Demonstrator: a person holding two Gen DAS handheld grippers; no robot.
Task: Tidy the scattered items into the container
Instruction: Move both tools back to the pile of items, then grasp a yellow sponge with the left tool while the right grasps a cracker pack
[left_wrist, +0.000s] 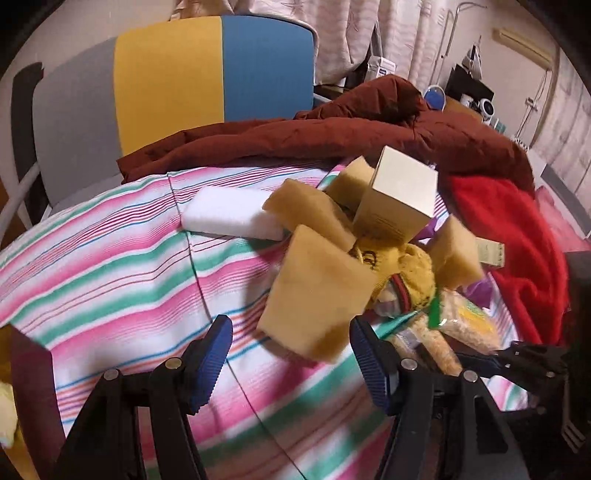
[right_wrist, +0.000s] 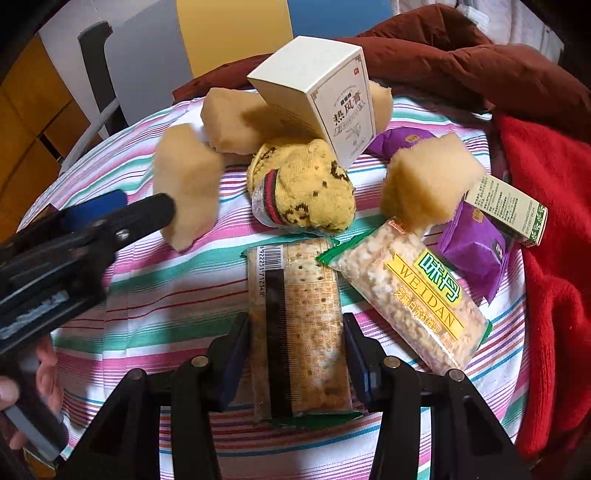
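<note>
Scattered items lie heaped at centre frame on the pink-and-green striped cloth (right_wrist: 155, 306): tan foam sponge blocks (right_wrist: 188, 184), a cream cardboard box (right_wrist: 325, 96), a yellow knitted sock bundle (right_wrist: 306, 184) and a clear WEIDAN puffed-rice packet (right_wrist: 410, 291). Low in the right wrist view, the right gripper (right_wrist: 295, 358) is clenched on a flat cracker packet (right_wrist: 299, 332). The left gripper (left_wrist: 291, 354) stands released before a sponge, seemingly not touching it. At lower left, a hand (right_wrist: 26, 391) appears.

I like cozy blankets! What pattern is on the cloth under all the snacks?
The cloth has pink, green and white stripes, clearest in the left wrist view.
</note>
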